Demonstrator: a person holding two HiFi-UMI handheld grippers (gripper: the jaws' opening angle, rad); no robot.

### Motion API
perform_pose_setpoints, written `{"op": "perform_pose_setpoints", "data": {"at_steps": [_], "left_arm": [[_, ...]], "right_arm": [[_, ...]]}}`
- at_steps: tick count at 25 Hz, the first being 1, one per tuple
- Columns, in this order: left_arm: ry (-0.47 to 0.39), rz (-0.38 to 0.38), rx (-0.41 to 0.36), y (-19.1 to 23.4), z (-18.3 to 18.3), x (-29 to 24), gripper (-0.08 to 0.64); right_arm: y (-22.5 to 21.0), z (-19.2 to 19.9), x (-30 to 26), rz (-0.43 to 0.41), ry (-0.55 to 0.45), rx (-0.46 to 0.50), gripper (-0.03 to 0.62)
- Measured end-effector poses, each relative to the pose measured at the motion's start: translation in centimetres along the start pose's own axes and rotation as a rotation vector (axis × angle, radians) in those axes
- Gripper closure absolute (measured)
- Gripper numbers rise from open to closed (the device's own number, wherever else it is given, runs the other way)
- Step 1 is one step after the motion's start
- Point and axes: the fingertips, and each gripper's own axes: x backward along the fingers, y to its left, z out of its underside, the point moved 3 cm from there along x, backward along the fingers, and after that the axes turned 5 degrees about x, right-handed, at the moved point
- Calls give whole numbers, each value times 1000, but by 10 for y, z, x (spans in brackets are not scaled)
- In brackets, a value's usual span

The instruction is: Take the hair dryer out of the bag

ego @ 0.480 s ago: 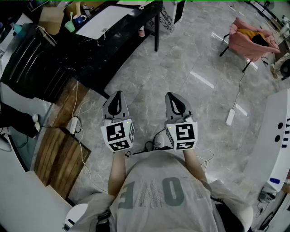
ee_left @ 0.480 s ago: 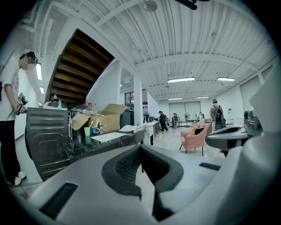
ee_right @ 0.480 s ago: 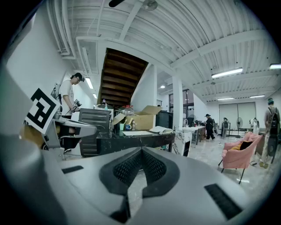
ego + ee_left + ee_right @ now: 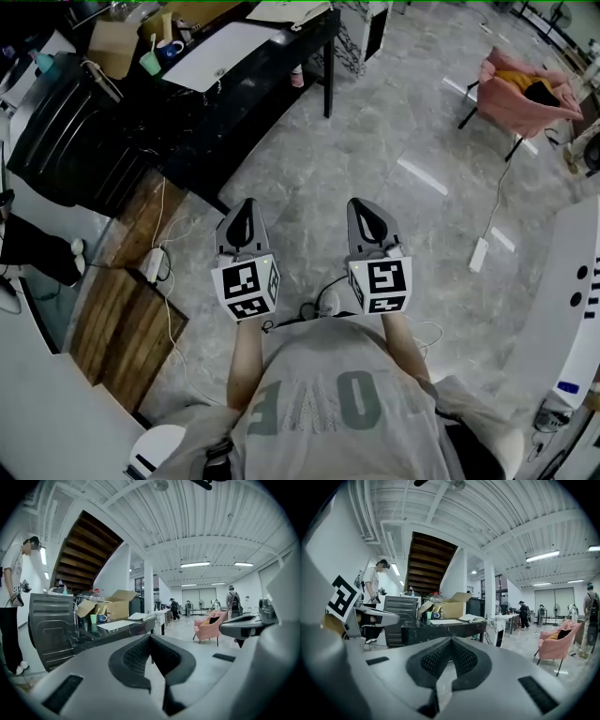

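Nearest to the camera is the person's grey shirt [image 4: 337, 403], and two bare forearms reach forward from it, each one carrying a gripper. The left gripper [image 4: 246, 211] has its jaws fully together with nothing between them, and its own view shows the two dark pads meeting at the tip [image 4: 150, 638]. The right gripper [image 4: 364, 208] is the same, the jaws pressed together and empty [image 4: 451, 640]. Both hang side by side over the grey marble floor [image 4: 375, 141], a little apart, each with its marker cube [image 4: 246, 289] at the back. On the floor at the left a white power strip [image 4: 152, 263] lies beside some wooden boards [image 4: 122, 309]. Further away stands a black desk [image 4: 216, 103] that bears a white sheet [image 4: 230, 42], a green cup [image 4: 150, 62], a blue mug [image 4: 169, 47] and an open cardboard box [image 4: 111, 45]. Far at the right is a pink armchair [image 4: 525, 89] with a dark and yellow thing on its seat. The hair dryer and the bag I cannot make out in any view
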Motion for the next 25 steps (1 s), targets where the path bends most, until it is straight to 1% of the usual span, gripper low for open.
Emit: {"op": "perform_pose_setpoints", "data": {"at_steps": [4, 6, 9, 12, 16, 19, 25], "left_arm": [[-13, -16, 20, -5, 0, 2, 532], [-4, -20, 29, -8, 6, 1, 532], [13, -27, 41, -9, 13, 1, 532], [11, -34, 46, -7, 12, -10, 532], [6, -23, 41, -8, 14, -41, 532], [-15, -1, 33, -8, 10, -72, 532], [-51, 31, 18, -7, 4, -154, 532]], "right_arm": [[-12, 3, 1, -10, -33, -74, 561], [-16, 9, -1, -15, -27, -99, 561], [-19, 15, -1, -21, -3, -100, 561], [-24, 18, -5, -28, 2, -91, 561], [-39, 32, -26, -23, 24, -105, 561], [-51, 37, -50, -15, 25, -103, 561], [-87, 42, -116, 2, 1, -89, 561]]}}
